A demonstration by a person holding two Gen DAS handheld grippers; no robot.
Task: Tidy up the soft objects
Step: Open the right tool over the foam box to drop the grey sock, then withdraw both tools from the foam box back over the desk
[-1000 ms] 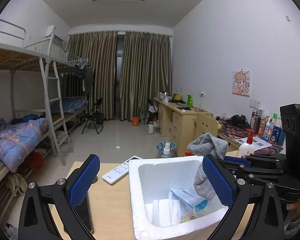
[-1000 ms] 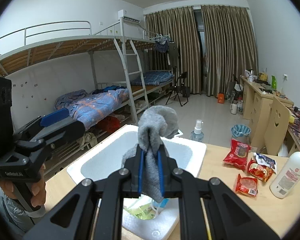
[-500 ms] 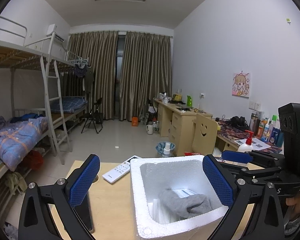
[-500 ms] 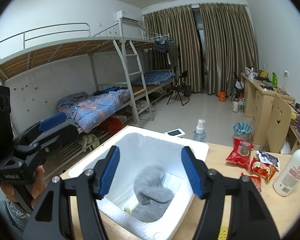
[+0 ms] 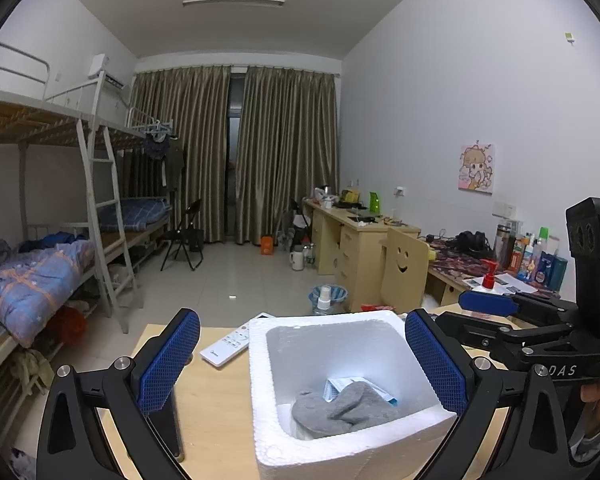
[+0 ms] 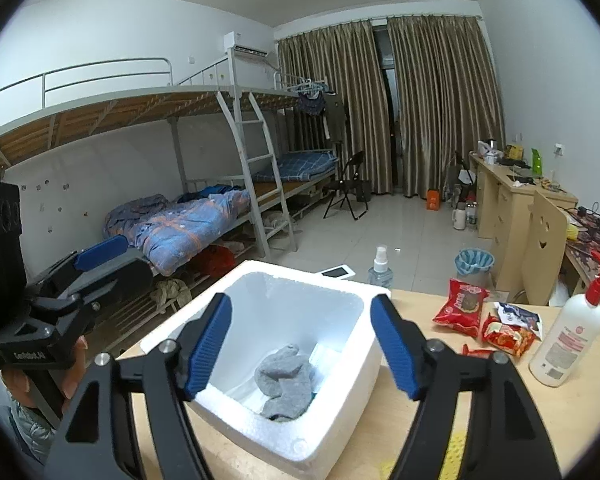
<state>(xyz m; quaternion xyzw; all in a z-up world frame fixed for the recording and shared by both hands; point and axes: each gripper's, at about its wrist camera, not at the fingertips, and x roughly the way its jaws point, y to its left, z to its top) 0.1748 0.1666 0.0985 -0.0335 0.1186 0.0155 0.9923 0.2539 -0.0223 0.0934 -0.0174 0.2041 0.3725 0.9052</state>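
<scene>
A white foam box (image 5: 352, 448) is being shown on a light wooden table (image 6: 580, 412), viewed from both wrist cameras. A grey sock (image 6: 286, 380) is lying crumpled on the floor of the box, resting on white and pale blue packets (image 5: 342, 386) that are partly hidden beneath it; it is being touched by neither gripper.

The right gripper (image 6: 302, 348) is being held above the near rim of the box, angled slightly downward. Its jaws have just been opening and are standing wide apart, with nothing gripped between them; the sock is seen in the gap but lower down, clear of the blue pads (image 6: 210, 344). In the left wrist view this gripper (image 5: 484, 303) is appearing at the right edge, beside the box.

The left gripper (image 5: 300, 364) is being held level with the box's near wall, its jaws spread wide on either side of the box and no object held. In the right wrist view it (image 6: 100, 248) is seen at the left, gripped by a hand (image 6: 28, 380).

A white remote control (image 5: 230, 344) is lying on the table just beside the box's far left corner. Red snack packets (image 6: 460, 308) and a white pump bottle (image 6: 566, 340) are standing to the right of the box, well apart from it. A clear spray bottle (image 6: 380, 268) is seen beyond the table's far edge.
</scene>
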